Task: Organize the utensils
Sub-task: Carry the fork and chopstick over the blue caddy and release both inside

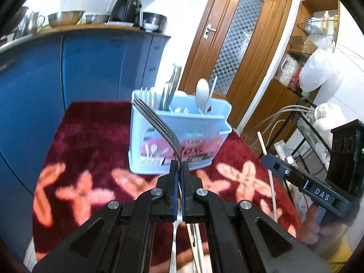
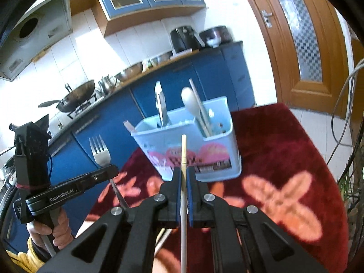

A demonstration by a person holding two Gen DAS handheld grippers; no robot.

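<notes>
1. Right now, holding a metal fork (image 1: pixel 159 122) tight in the left gripper (image 1: pixel 179 166), pinched at the thin neck just under the prongs, prongs up, handle hanging down behind the jaws.
2. Holding a pale wooden chopstick (image 2: pixel 183 154) tight in the right gripper (image 2: pixel 184 173), pinched part way along, tip poking up past the fingers, long end trailing back down.
3. Both held up in the air above the red flowered cloth (image 1: pixel 91 136), near the light blue utensil box (image 1: pixel 182 132) but not touching it.
4. Already standing in the box: white plastic forks (image 1: pixel 147 95) at one end, shiny metal tongs (image 1: pixel 171 86) in the middle part, a white spoon (image 1: pixel 202 93) and a pale stick at the other end.
5. About the fork: hard and stiff, a bit heavy, smooth and slippery. Probably likely to swing or slide, because the grip sits near the top and the long handle hangs free. A grip nearer the middle would feel steadier.
6. About the chopstick: very light, thin, stiff, a little rough, so probably easy to hold. Could twist or tip in the jaws because so skinny. Best kept pinched near the middle.
7. Next, probably: drop the fork with the other forks and the chopstick beside the spoon end. Careful not to bump the light box, since a push might tip it.
</notes>
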